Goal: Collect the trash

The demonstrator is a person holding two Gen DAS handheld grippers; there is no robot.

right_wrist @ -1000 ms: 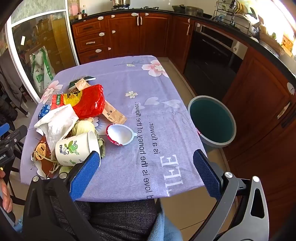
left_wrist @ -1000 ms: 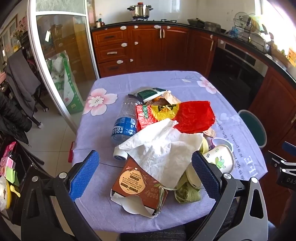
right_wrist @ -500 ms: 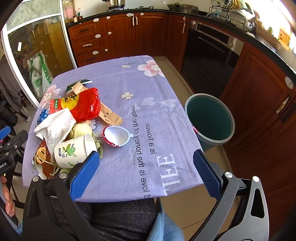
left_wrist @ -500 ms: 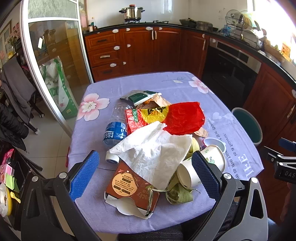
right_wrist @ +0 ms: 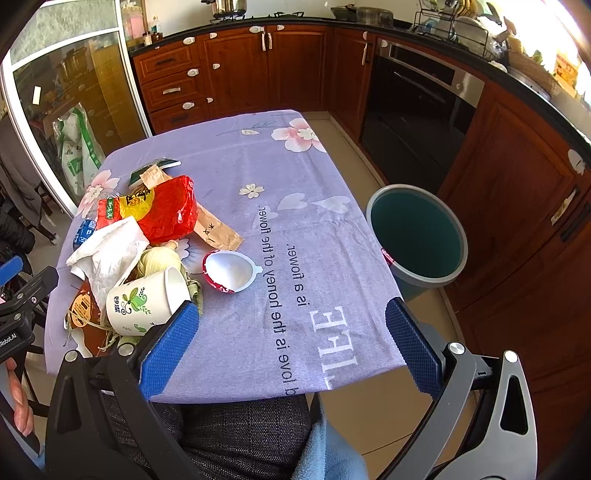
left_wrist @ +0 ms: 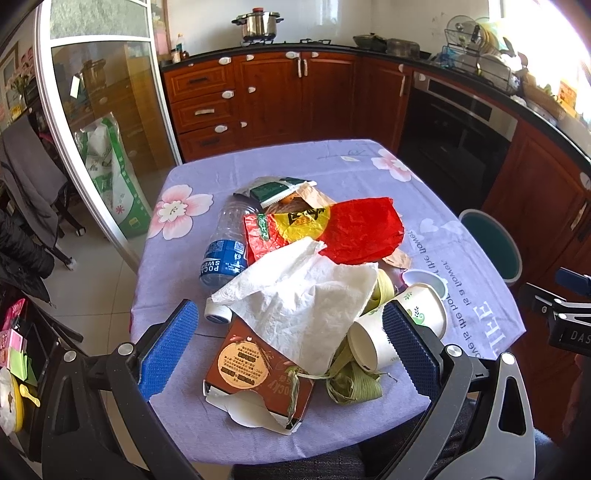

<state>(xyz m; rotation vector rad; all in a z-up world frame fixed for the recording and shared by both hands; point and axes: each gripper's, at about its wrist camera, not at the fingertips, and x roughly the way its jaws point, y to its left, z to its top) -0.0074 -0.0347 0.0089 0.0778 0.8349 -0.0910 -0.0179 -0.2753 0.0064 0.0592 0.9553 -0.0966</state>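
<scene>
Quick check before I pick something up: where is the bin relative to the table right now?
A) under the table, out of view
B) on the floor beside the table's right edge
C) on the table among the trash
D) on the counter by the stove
B: the right wrist view shows the teal-lined bin standing on the floor tiles just off the right edge of the purple tablecloth, apart from the trash pile.

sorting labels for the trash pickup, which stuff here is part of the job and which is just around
Part of the job: white tissue, paper cup, plastic bottle, red bag, brown carton, bin.

Just around: pot, dish rack, oven.
</scene>
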